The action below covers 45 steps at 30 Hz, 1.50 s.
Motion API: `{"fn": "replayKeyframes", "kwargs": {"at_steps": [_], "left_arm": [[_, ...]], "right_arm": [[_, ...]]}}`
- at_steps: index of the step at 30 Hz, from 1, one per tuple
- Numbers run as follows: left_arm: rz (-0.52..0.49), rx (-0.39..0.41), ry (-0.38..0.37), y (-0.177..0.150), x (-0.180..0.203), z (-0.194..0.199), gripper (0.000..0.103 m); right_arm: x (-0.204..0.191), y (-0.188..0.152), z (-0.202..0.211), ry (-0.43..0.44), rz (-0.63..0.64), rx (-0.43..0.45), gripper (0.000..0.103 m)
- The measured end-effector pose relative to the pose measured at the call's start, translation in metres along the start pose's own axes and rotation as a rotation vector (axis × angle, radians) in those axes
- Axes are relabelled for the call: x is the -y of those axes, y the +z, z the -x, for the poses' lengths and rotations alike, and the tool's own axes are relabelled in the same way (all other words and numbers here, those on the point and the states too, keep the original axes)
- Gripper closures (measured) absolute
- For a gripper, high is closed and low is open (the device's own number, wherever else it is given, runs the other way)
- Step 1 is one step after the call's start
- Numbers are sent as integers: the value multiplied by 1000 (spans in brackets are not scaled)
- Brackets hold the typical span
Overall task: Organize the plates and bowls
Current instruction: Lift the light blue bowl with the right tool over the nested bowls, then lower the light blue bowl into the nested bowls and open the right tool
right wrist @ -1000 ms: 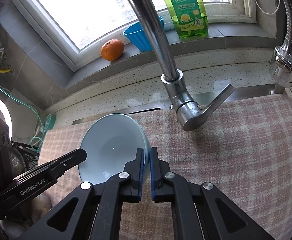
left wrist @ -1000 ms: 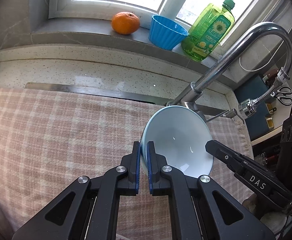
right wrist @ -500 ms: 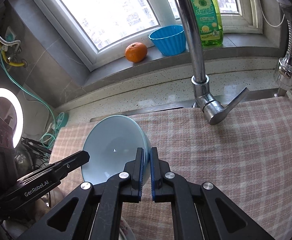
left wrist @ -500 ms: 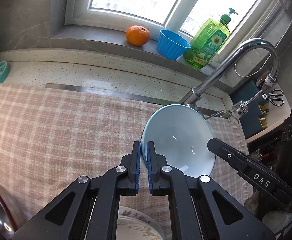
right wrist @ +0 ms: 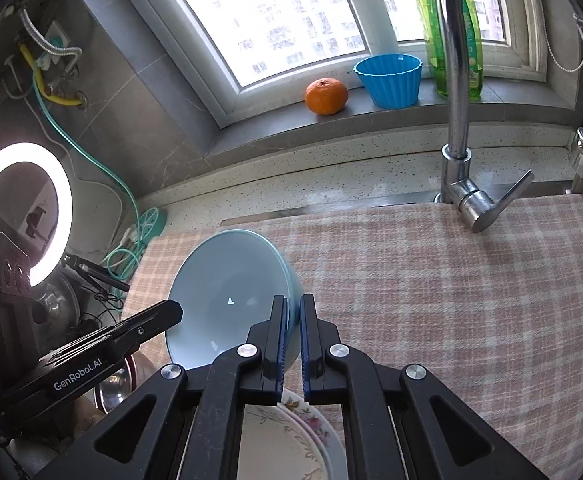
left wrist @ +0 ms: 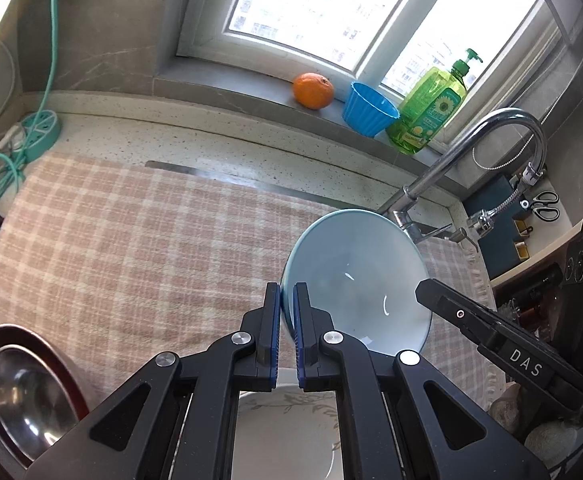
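Left wrist view: a pale blue bowl is being gripped by its near rim between the narrowly set fingers of the left gripper, while the opposite rim is being pinched by the right gripper, seen entering from the right with the letters DAS on its side. The bowl is being held tilted, its hollow turned toward the camera, above a pink checked cloth that is covering the counter in front of a faucet. A flowered plate is lying directly below the left gripper, and a steel bowl is sitting in a dark red dish at the lower left edge. On the windowsill an orange, a blue cup and a green soap bottle are standing in a row. Right wrist view: the same bowl is being clamped at its rim by the right gripper, with the left gripper, marked GenRobot.AI, closed on the far side. Stacked flowered plates are showing beneath the fingers, a lit ring light is glowing at the left, and the faucet is rising at the right before the window.
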State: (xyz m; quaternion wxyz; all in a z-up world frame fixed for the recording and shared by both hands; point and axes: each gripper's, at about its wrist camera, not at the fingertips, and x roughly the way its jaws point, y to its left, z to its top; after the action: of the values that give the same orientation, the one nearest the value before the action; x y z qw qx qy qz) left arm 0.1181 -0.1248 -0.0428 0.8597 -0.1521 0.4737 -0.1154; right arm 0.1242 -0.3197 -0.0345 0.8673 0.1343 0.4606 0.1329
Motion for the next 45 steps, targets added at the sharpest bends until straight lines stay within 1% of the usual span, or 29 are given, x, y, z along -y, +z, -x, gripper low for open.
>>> {"fn": "replayKeyframes", "kwargs": {"at_steps": [16,24,36,45], "left_arm": [[64,46,51,-19,-70,56,98],[104,65,89,-29,-108,78,98],[188,63,139,-53,-162,101,98],[233,55,158,-68,-187,110,98]], "right_arm": [[-85,-27,-13,70,65,-26,97],[-127,-41,-27,110,110,-57,97],[-181,-62,-53,161,182,-117,97],[-206,-78,-72,170,220,-167,97]]}}
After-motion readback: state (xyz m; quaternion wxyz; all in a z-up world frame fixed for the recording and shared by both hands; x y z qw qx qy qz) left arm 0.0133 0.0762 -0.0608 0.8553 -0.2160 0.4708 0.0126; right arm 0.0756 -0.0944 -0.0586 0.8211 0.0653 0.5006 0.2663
